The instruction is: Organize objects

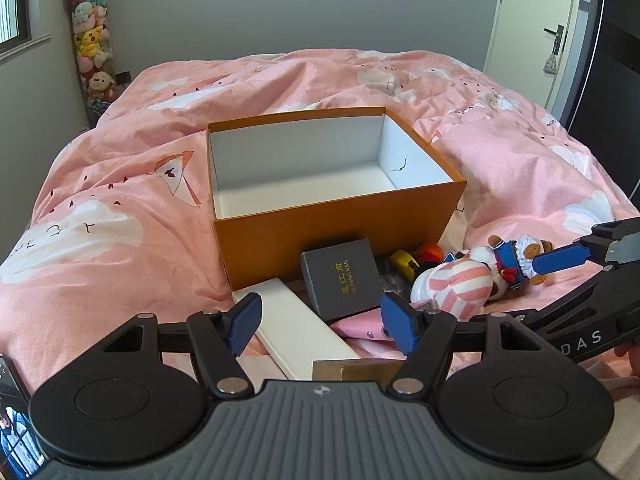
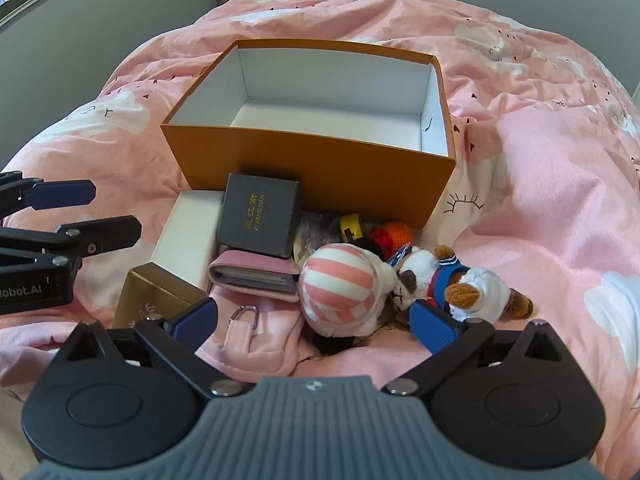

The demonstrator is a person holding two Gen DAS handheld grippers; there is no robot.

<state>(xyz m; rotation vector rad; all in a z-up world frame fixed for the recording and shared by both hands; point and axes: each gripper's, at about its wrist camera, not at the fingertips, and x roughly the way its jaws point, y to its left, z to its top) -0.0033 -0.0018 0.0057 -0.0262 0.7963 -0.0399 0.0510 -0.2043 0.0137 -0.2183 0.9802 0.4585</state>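
While both of your tools hang over the pink bed point(image 2: 540, 184), neither grips anything. Your left tool point(image 1: 320, 320) is spread wide above the white box point(image 1: 296, 328) and the dark grey box point(image 1: 344, 276). Your right tool point(image 2: 316, 322) is also spread, its fingers to either side of the plush toy point(image 2: 360, 284) in the striped hat; whether they touch it cannot be told. The orange box point(image 2: 320, 168) stands open just behind the pile, nothing visible inside. A pink wallet point(image 2: 256, 276) lies beneath the grey box.
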